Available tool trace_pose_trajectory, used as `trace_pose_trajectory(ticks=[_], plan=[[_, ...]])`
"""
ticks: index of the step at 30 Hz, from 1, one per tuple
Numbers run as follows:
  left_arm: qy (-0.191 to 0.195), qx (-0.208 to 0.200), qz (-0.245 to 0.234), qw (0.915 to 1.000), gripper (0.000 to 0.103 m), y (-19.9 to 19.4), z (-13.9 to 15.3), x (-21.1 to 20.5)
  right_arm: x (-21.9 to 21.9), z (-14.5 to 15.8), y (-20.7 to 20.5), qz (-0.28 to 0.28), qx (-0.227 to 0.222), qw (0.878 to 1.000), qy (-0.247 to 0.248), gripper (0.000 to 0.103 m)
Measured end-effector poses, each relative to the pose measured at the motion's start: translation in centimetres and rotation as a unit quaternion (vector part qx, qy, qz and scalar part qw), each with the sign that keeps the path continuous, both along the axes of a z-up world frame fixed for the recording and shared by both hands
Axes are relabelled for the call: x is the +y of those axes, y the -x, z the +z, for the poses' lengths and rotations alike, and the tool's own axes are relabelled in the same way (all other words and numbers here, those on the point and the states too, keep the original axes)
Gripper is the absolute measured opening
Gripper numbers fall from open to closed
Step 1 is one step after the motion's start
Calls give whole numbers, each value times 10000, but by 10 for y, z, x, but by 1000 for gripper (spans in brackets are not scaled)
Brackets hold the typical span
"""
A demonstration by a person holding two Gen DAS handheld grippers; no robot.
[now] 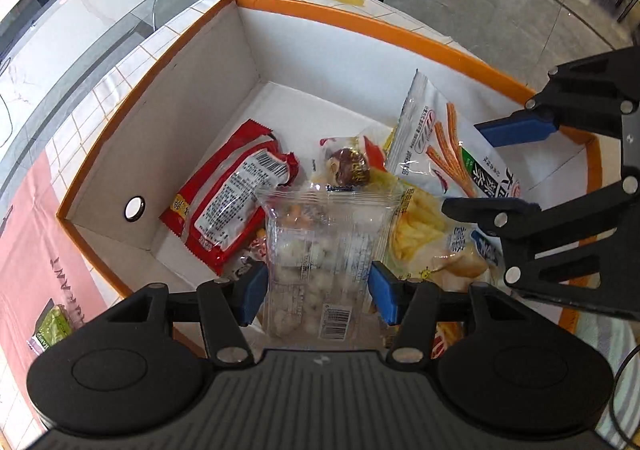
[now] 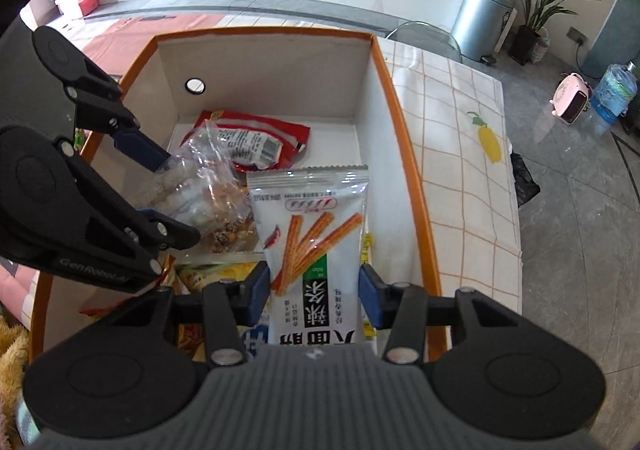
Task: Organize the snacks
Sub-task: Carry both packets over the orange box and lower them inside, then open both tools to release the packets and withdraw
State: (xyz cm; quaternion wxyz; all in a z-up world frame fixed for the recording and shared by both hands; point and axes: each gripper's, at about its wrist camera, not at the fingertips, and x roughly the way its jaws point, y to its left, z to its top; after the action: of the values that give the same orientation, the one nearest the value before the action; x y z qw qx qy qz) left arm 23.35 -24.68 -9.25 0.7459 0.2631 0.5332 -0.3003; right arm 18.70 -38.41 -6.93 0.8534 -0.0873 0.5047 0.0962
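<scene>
Over the orange-rimmed white cardboard box point(image 1: 168, 62), the left gripper point(image 1: 318, 292) pinches a clear packet of pale candies point(image 1: 320, 250) and the right gripper point(image 2: 312, 290) a white spicy-stick bag point(image 2: 316, 226); each should lower between its jaws before releasing

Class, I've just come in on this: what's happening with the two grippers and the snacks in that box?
A person is packing snacks into an orange-rimmed box with a gripper in each hand. The left gripper has a clear bag of mixed snacks between its fingers, the right gripper a white packet of spicy sticks; whether either is clamped is unclear. Both bags are over the box. A red packet already lies inside.
</scene>
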Motion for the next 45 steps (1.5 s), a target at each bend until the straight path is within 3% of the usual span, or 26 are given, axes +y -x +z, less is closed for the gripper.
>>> trace_pose_trajectory(ticks=[4,10,15,19,24,28,32,38,45], plan=[[141,-74,81,9998,61,0,2,4,4,-3,-3,-8,98,9999,39,46],[917,-261,403,9946,66,11,17,23,12,-5,-2,-100,91,9997,191,48],[1449,-362,386,9880,70,28,45,42,19,0,2,-230,80,9992,312,57],[1712,-685,394,9821,74,43,79,70,26,21,6,-410,-112,9982,422,67],[1883,-909,807,9746,77,54,102,117,48,57,23,-621,-477,9968,169,74],[1822,-1051,1274,9693,78,69,101,158,83,73,45,-646,-769,9948,-155,74],[1925,-892,1772,9610,78,85,88,201,124,74,66,-647,-1003,9917,-470,74],[2013,-873,2380,9461,78,93,82,261,183,63,80,-633,-1036,9888,-865,74],[2251,-795,2981,9242,78,95,72,326,249,35,87,-534,-1028,9893,-882,74]])
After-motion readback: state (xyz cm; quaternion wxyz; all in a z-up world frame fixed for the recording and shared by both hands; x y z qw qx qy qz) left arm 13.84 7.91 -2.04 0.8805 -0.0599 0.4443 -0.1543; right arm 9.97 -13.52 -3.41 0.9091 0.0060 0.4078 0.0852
